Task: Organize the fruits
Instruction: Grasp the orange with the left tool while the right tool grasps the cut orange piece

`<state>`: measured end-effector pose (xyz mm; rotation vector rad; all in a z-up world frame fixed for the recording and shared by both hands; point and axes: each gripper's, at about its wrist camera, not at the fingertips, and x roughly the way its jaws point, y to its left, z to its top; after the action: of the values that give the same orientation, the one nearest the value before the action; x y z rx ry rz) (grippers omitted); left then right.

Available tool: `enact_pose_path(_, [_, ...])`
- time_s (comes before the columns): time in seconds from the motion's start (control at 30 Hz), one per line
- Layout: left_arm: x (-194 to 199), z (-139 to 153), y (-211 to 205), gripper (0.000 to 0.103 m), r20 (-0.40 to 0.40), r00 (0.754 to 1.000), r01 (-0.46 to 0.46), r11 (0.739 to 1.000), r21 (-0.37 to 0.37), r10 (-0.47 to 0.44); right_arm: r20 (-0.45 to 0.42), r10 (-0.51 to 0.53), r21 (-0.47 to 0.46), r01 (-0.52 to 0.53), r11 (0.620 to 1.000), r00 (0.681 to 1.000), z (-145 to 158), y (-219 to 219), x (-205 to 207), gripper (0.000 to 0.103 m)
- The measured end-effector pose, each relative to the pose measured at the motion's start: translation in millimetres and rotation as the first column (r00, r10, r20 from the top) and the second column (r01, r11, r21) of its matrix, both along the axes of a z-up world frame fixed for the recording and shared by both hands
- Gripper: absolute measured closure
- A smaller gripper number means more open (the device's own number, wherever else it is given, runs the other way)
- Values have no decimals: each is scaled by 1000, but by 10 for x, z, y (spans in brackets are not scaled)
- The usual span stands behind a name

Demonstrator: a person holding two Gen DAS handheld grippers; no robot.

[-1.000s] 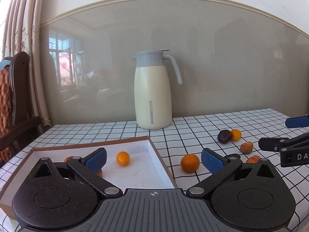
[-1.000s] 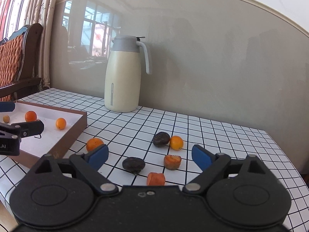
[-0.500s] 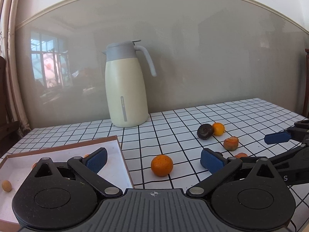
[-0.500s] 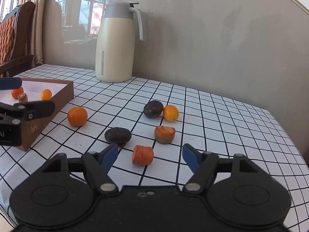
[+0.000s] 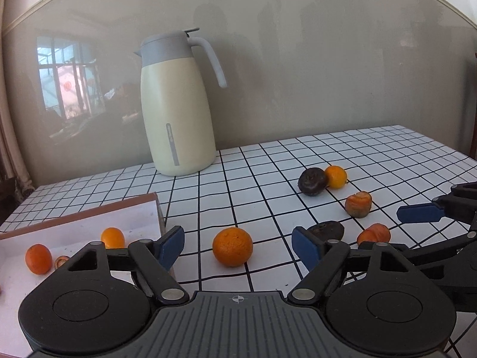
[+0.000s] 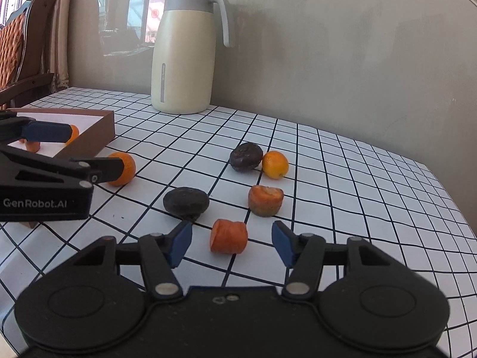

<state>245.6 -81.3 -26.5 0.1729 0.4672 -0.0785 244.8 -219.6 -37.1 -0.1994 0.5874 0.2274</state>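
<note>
Hovering low over the checked table (image 5: 268, 179), the left gripper (image 5: 237, 246) has its fingers spread around a loose orange (image 5: 232, 250) beside the tray (image 5: 89, 214). In the right wrist view, the right gripper (image 6: 229, 243) is spread around an orange chunk (image 6: 229, 236).

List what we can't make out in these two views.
- Box: contents partly hidden by the left tool in the left view; cut by the edge.
- Flat dark fruit: half behind a blue pad, left view.
- Orange: partly behind the left tool's finger, right view.
</note>
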Motion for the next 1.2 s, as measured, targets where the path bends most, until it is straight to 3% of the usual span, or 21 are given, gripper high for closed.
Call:
enact_pose_path(0.3, [137,-108,-156,23,-35,999,12,1000,-3,-12,-27,-4,9,4,1000,1000,-88,-66,70,61])
enact_pose_path(0.5, [260,-186,-148,23,-69,997,-29,1000,-8,28,-41,5,23,-4,1000,999,-112,-58,112,74])
enact_pose_path(0.63, [348,-224,-106,24,-88,994,-60,998,-26,57,-41,10,32,-9,999,999,-122,-71,135,75])
enact_pose_path(0.77, [431,-270,-97,41,-120,990,-76,996,-36,71,-42,13,44,-11,999,999,-129,-75,161,78])
enact_pose_path(1.0, [495,-318,-170,43,-125,988,-89,996,13,89,-43,19,45,-17,999,999,-139,-64,183,83])
enact_pose_path(1.2, [478,-291,-93,64,-105,985,-136,991,14,137,-48,9,58,-6,998,999,-123,-94,179,85])
